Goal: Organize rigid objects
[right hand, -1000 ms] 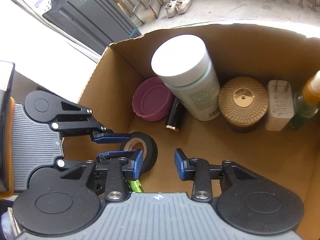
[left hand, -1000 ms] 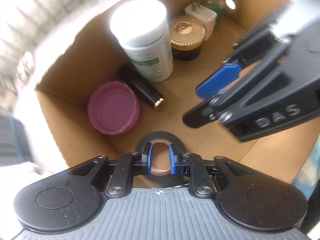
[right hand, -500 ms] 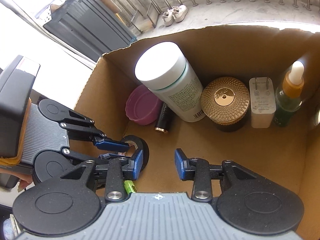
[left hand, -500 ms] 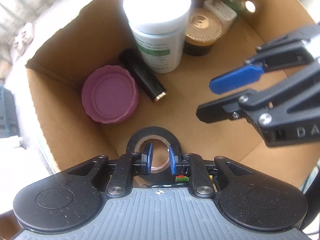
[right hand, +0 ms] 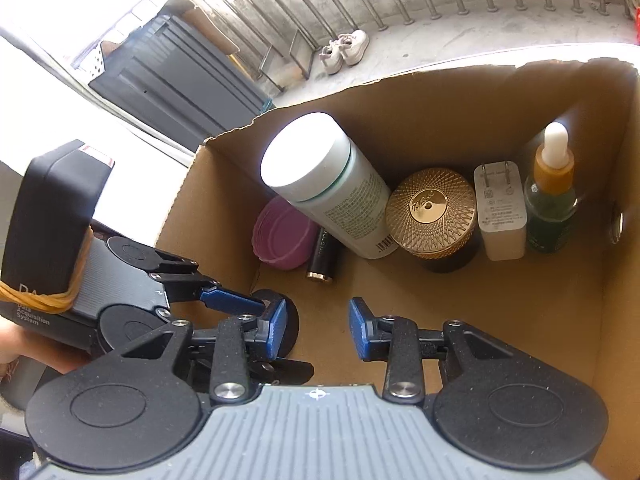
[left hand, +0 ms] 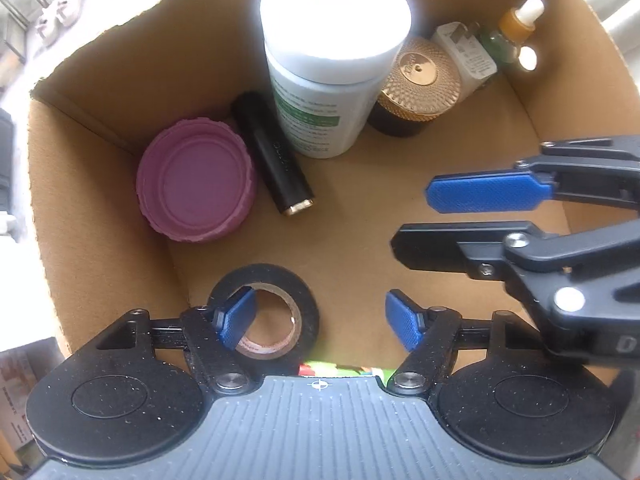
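Note:
A black tape roll point(left hand: 296, 300) lies flat on the cardboard box point(left hand: 100, 128) floor at the near left corner. My left gripper point(left hand: 320, 322) is open above it, its left fingertip over the roll's hole, its right fingertip beside the roll. The roll shows partly in the right wrist view point(right hand: 290, 320). My right gripper point(right hand: 316, 330) is open and empty over the box floor. Along the far wall stand a pink lid point(left hand: 196, 188), a black tube point(left hand: 276, 156), a white bottle point(left hand: 328, 64), a gold-lidded jar point(left hand: 416, 80), a white charger point(left hand: 466, 56) and a dropper bottle point(left hand: 516, 28).
The box walls rise on all sides around both grippers point(right hand: 616, 280). Bare cardboard floor lies in the middle and right of the box point(right hand: 500, 292). A green and red item point(left hand: 340, 368) peeks out under my left gripper. Outside are a concrete floor and railing.
My left gripper has opened wide and let go of the tape roll, which now lies on the box floor. The right gripper has drawn back a little and stays open.

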`<state>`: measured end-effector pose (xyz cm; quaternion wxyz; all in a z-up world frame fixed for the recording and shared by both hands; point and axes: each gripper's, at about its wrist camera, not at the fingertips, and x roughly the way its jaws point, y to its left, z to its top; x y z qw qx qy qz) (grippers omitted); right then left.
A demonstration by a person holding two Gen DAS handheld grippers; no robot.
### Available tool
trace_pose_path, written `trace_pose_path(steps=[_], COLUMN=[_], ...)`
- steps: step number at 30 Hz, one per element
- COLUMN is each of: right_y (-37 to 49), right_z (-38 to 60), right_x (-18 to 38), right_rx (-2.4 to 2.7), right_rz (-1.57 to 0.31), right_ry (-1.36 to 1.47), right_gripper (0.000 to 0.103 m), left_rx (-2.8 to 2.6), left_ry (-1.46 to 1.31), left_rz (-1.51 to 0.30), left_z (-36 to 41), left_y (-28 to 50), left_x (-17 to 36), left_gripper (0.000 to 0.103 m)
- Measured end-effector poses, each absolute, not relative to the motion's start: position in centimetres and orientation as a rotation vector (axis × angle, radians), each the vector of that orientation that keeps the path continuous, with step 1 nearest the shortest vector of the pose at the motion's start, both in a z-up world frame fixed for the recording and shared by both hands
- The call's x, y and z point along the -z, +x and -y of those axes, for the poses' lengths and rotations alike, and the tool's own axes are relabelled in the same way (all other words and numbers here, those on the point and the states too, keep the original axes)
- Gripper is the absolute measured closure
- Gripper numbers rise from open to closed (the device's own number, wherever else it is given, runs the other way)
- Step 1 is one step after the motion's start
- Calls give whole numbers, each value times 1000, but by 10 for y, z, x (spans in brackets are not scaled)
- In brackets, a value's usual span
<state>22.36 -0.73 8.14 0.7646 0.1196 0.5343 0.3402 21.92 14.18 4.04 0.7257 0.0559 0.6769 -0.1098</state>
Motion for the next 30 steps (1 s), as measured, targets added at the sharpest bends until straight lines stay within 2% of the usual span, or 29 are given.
trace_pose_path(steps=[4,7,15,20,24,27,30], right_y=[223,223,225,224,218,204,180], right_z=[13,18,20,21,28,36,44], right_x=[-85,-86,-82,-82,-94,-121,-150], right_rx=[-727,-725,-729,-734,-761,-801,-867], right_rz=[-1135,-1128,-1145,-1140,-1090,-1003,-923], right_ry=[257,256,265,262,301,246,112], right_gripper=[65,65,65,65,65,64,60], left_rx=[240,202,164,178,230,297,406], left_ry=[11,-47,96,139,187,293,357], left_rz=[-1506,-1477,-1437,-1428,-1343,-1195,-1035], left_z=[-156,-166,-161,-160,-159,-157,-178], left_y=[211,205,182,161,127,87,65], left_x=[-35,-36,-43,-49,-87,-129,-166], left_gripper=[31,35,39,38,32,12,6])
